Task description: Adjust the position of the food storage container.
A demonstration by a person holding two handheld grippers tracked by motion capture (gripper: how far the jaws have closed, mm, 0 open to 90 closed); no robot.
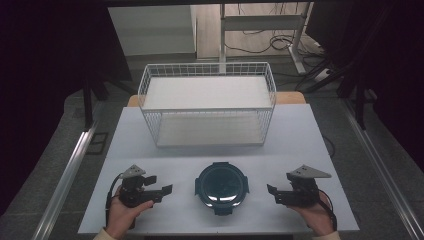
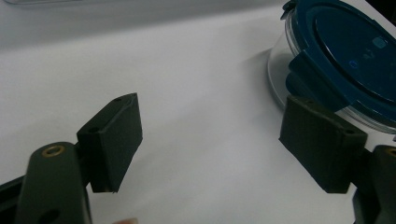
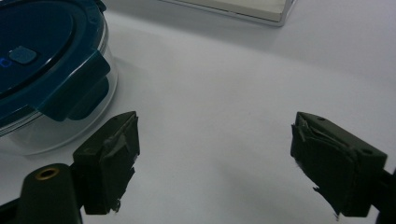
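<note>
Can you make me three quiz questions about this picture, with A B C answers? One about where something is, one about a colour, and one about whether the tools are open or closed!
1. Where is the round container?
A. Inside the wire basket
B. On the table between the two tools
C. Held in the left tool

2. What colour is the container's lid?
A. Red
B. Yellow
C. Dark blue

3. How are the left tool and right tool?
A. Both open, holding nothing
B. Both shut on the lid
C. One open, one shut

Answers:
1. B, it sits in front of the white wire basket, with a tool on each side.
2. C, both tool views show blue.
3. A, white table shows between each pair of jaws.
</note>
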